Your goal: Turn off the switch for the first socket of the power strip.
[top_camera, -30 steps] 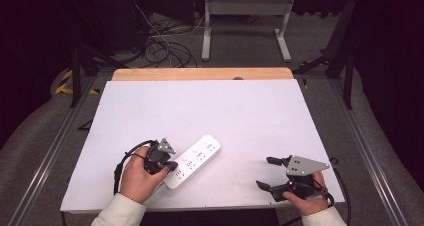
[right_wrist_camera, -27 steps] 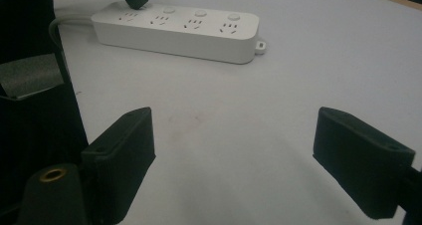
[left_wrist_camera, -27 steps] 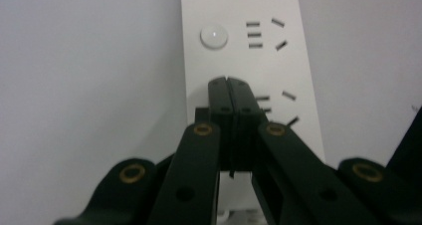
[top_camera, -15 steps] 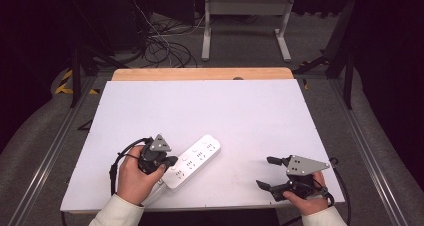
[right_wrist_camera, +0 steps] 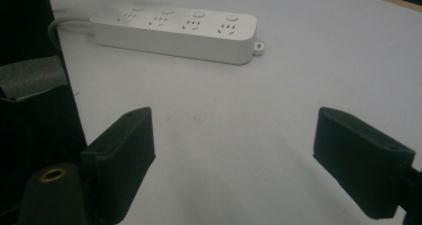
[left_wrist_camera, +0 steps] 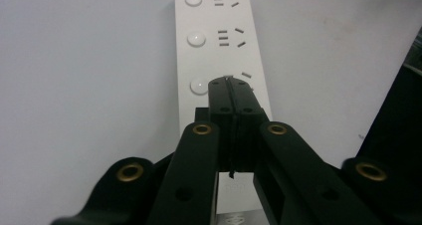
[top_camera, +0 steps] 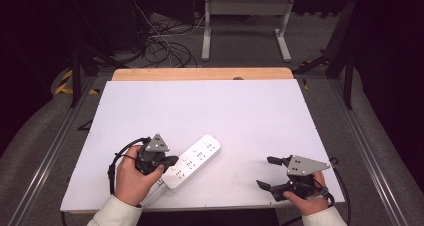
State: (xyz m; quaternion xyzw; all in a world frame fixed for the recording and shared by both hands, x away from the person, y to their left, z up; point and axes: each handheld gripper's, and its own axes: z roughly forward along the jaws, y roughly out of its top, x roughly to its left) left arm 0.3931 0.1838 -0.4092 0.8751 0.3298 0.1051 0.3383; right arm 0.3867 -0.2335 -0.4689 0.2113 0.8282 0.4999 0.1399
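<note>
White table (top_camera: 250, 111): one power strip (top_camera: 192, 160), two grippers.

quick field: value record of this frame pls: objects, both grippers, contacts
surface: white board on a wooden table
object: white four-outlet plastic power strip, lying flat and diagonal, near the front left
strip details: four round buttons, one beside each outlet; cord exits at the near end
left gripper: jaws shut, tips over the strip's top face beside a round button; whether they touch it is unclear
right gripper: jaws open, nothing between them, apart from the strip, front right
hands: one on each gripper
</note>
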